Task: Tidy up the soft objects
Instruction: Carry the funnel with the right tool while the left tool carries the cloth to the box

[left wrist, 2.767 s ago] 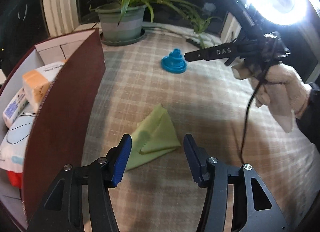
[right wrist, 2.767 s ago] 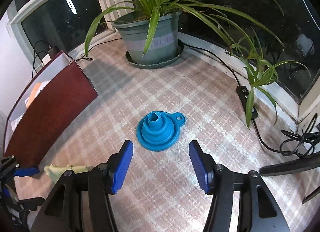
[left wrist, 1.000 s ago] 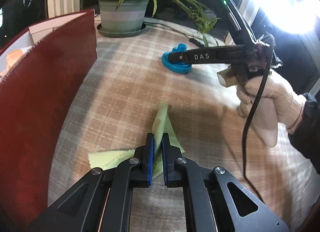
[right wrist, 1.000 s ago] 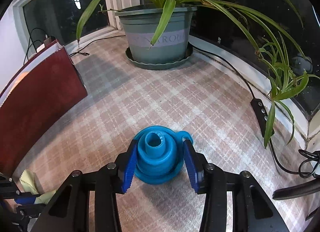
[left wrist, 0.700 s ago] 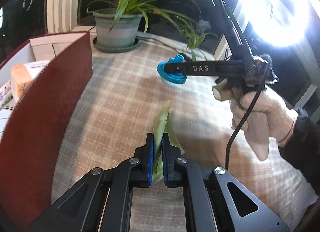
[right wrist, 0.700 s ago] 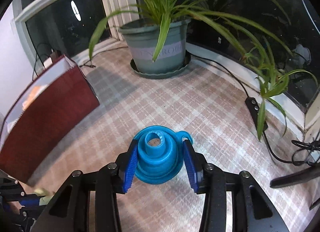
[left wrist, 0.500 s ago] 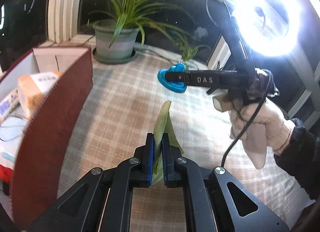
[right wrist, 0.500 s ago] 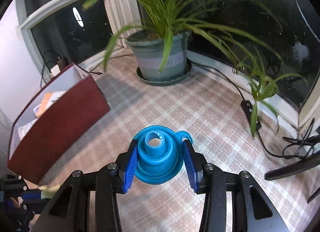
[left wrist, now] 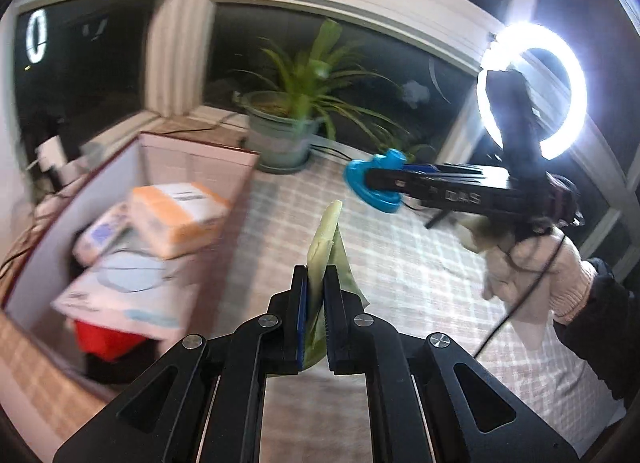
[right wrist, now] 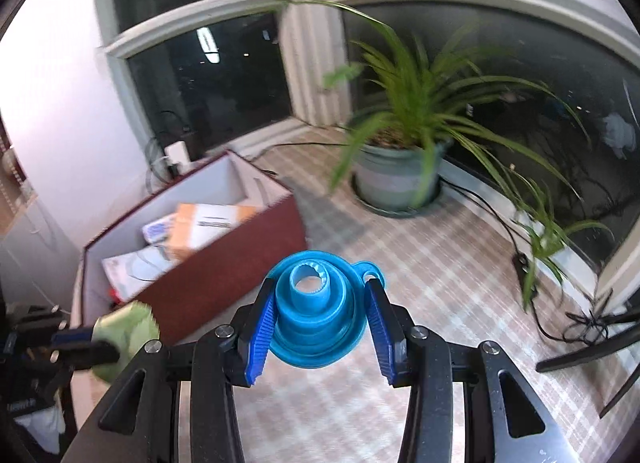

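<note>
The left tongs (left wrist: pixel 315 315) are pinched nearly closed on a yellow-green cloth (left wrist: pixel 325 239), which stands up between the jaws and pokes out toward 12 o'clock, clear of the plaid-covered worktop (left wrist: pixel 400 275). In the right wrist view the same cloth (right wrist: pixel 128 329) shows at 9 o'clock, just in front of the near wall of the dark red box (right wrist: pixel 224 267).

The right tongs (right wrist: pixel 318 329) are closed around a blue collapsible funnel (right wrist: pixel 316 313) — one blue pad (right wrist: pixel 260 333) on each side of its stepped body, spout facing the camera. From the left wrist view the funnel (left wrist: pixel 370 183) hangs at 1 o'clock, above the worktop.

The box (left wrist: pixel 132 167) sits open at 9 o'clock, holding an orange-and-white pack (left wrist: pixel 180 217), a white-and-blue packet (left wrist: pixel 128 291) and something red (left wrist: pixel 104 339) under it. A potted plant (left wrist: pixel 288 131) stands at 12 o'clock by the window — a ring light (left wrist: pixel 532 89) glares at 2 o'clock.
</note>
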`<state>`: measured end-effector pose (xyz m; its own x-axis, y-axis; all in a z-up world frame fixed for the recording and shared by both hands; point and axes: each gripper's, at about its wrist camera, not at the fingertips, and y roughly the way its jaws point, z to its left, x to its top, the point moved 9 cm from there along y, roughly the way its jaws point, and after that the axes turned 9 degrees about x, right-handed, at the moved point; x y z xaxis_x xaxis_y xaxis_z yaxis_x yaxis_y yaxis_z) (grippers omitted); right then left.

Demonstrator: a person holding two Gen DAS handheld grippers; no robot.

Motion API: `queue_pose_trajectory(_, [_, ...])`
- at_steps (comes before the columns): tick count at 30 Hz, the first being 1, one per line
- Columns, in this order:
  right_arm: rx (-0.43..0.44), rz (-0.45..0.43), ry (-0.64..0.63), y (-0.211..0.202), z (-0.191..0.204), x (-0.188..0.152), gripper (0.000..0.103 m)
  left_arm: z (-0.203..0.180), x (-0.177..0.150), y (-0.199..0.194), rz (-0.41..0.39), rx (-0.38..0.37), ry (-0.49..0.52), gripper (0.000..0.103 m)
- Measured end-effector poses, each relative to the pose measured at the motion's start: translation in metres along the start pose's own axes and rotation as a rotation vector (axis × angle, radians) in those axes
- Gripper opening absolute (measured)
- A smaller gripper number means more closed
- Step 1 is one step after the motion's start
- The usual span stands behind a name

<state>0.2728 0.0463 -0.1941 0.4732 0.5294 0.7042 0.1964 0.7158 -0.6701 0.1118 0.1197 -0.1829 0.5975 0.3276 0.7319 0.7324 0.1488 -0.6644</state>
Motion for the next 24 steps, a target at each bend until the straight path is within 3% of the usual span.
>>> queue_pose_trajectory(11, [0.111, 0.000, -0.119, 0.006, 0.091, 0.023, 0.040, 0.088, 0.010, -0.025, -0.047, 0.177, -0.082, 0.006])
queue_pose_trajectory(24, [0.173, 0.078, -0.224, 0.054, 0.169, 0.025, 0.040, 0.136, 0.016, -0.025, -0.044, 0.258, -0.092, 0.006])
